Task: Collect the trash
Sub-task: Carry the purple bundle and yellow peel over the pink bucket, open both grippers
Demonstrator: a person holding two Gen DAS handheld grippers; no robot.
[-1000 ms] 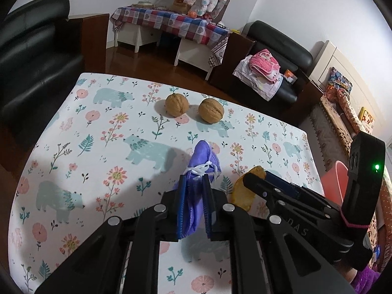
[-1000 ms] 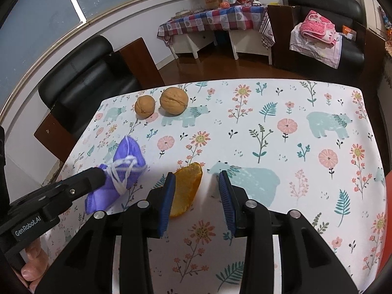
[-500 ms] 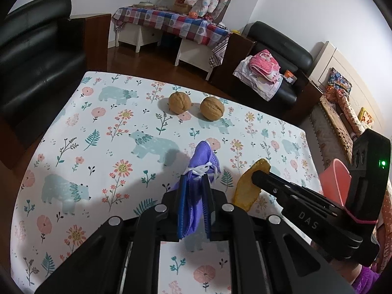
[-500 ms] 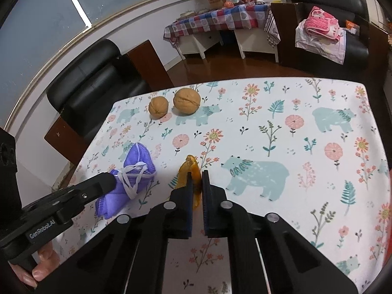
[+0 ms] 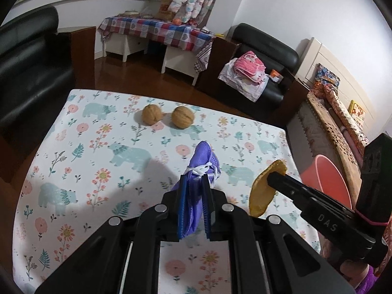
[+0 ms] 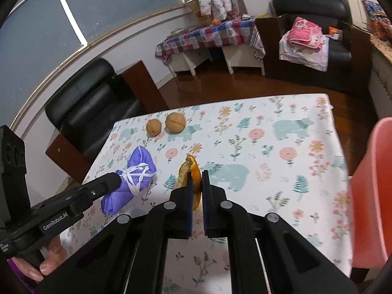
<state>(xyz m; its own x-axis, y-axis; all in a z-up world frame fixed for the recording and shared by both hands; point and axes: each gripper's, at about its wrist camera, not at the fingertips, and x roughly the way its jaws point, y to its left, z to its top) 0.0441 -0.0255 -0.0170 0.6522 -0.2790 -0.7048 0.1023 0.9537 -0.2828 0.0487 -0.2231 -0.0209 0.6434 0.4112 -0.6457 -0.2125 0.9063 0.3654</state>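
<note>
Both grippers now sit higher over the table (image 5: 73, 161) than a second ago, and the right gripper (image 6: 196, 183), then open around the peel (image 6: 189, 171), now pinches it, jaws almost together, clear of the cloth at frame centre. Left gripper (image 5: 194, 188) clamps the folded purple mask (image 5: 199, 164) in a narrow gap. Two walnuts (image 5: 152, 114) lie at the table's far edge; a pink bin (image 5: 325, 181) stands at right.

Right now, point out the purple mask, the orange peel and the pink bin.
purple mask (image 5: 205, 158): left wrist view, upper folded body.
orange peel (image 6: 195, 171): right wrist view, upper edge.
pink bin (image 5: 325, 178): left wrist view, inner wall.
</note>
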